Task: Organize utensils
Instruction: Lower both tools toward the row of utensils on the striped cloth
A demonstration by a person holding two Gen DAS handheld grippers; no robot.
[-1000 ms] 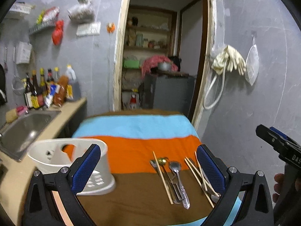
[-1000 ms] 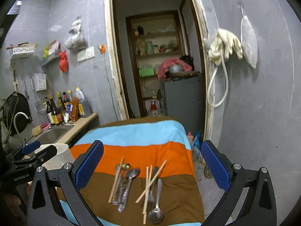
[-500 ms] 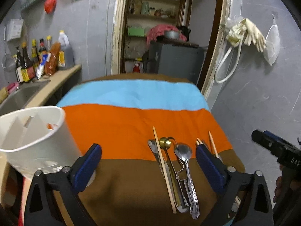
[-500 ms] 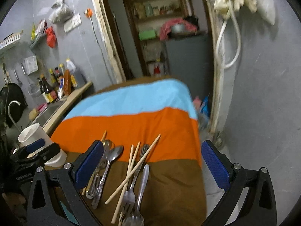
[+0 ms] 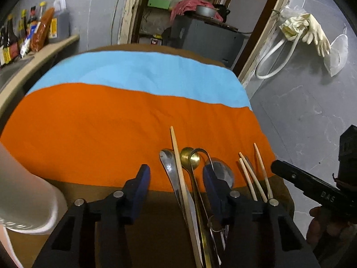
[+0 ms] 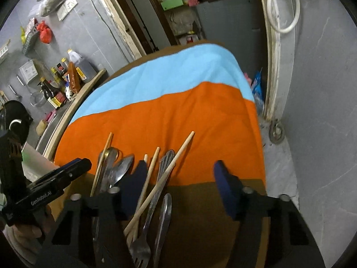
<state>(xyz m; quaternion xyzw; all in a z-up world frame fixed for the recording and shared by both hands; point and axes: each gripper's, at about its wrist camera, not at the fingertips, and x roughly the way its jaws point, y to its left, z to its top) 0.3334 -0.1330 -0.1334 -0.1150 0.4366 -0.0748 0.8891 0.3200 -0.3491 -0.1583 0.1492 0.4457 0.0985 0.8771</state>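
Note:
Loose utensils lie on a striped cloth [image 5: 100,120] at its near right: a wooden chopstick [image 5: 179,169], a brass spoon [image 5: 189,156], steel spoons [image 5: 221,174] and more chopsticks [image 5: 254,178]. My left gripper [image 5: 176,185] is open, low over the single chopstick and spoons. The white utensil holder [image 5: 24,192] stands at the left edge. In the right wrist view my right gripper [image 6: 180,183] is open over crossed chopsticks [image 6: 169,169], a fork [image 6: 142,245] and a spoon handle [image 6: 164,214].
A counter with a sink and sauce bottles [image 5: 29,33] runs along the left. A grey wall with hanging gloves [image 5: 312,31] and a hose is close on the right. A doorway with a grey cabinet [image 5: 205,38] lies beyond the table's far end.
Both grippers have tilted down and moved closer to the utensils. Their jaws have narrowed but stay open. The white holder has slid toward the left edge of the left view.

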